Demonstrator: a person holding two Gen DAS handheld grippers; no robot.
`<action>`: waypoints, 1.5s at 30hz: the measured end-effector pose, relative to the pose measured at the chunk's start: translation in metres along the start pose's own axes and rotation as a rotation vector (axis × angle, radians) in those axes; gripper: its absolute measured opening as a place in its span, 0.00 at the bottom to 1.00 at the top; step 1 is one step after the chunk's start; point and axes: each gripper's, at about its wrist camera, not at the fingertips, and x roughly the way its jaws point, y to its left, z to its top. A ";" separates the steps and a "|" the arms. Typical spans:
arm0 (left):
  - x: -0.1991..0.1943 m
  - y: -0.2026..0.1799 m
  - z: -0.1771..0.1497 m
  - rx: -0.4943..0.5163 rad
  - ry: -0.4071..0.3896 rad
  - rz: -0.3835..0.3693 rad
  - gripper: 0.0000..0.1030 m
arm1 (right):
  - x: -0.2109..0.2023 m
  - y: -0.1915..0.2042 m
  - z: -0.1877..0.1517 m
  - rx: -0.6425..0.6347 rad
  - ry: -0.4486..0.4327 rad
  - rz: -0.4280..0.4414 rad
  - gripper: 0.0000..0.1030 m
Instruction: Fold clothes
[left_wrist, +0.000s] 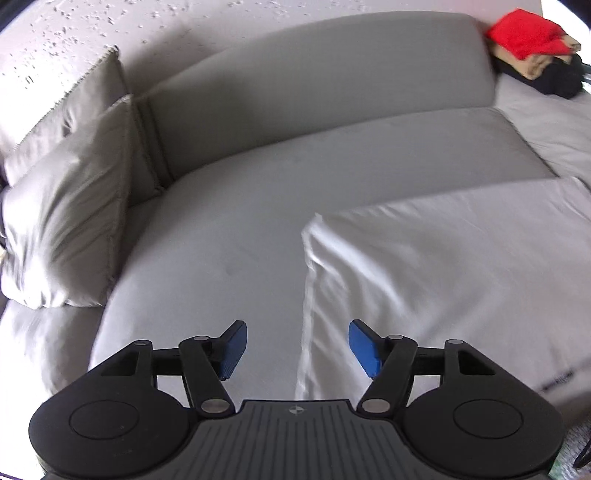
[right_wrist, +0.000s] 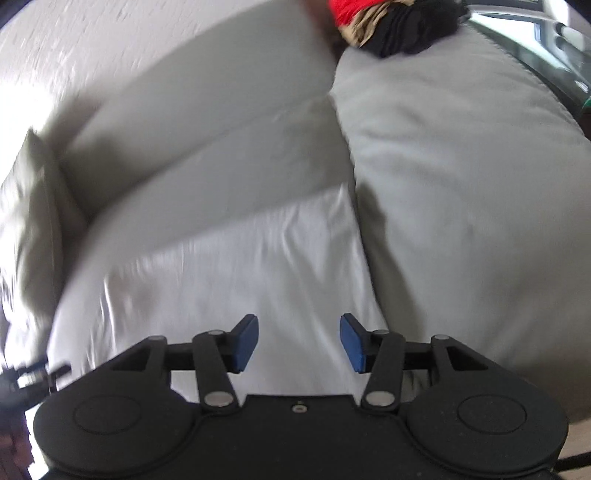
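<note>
A white garment (left_wrist: 436, 280) lies flat on the grey sofa seat (left_wrist: 221, 229), its left edge folded straight. It also shows in the right wrist view (right_wrist: 240, 280). My left gripper (left_wrist: 295, 349) is open and empty, hovering over the garment's left edge near the front. My right gripper (right_wrist: 299, 341) is open and empty above the garment's near right part. A pile of red, tan and black clothes (left_wrist: 535, 55) sits at the sofa's far right corner, also seen in the right wrist view (right_wrist: 399, 26).
Two grey cushions (left_wrist: 62, 221) lean at the sofa's left end. The backrest (left_wrist: 314, 81) runs behind the seat. A second seat cushion (right_wrist: 461, 184) lies to the right. A glass table edge (right_wrist: 554, 48) shows at far right.
</note>
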 end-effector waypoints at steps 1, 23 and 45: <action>0.002 0.003 0.005 -0.002 -0.002 0.006 0.57 | 0.001 -0.002 0.006 0.034 -0.001 0.021 0.46; 0.033 -0.008 0.003 -0.388 -0.011 -0.177 1.00 | 0.030 0.057 -0.038 -0.017 -0.035 0.143 0.66; 0.132 0.108 0.011 -0.834 -0.005 -0.532 0.36 | 0.083 0.079 -0.050 0.005 0.099 0.033 0.69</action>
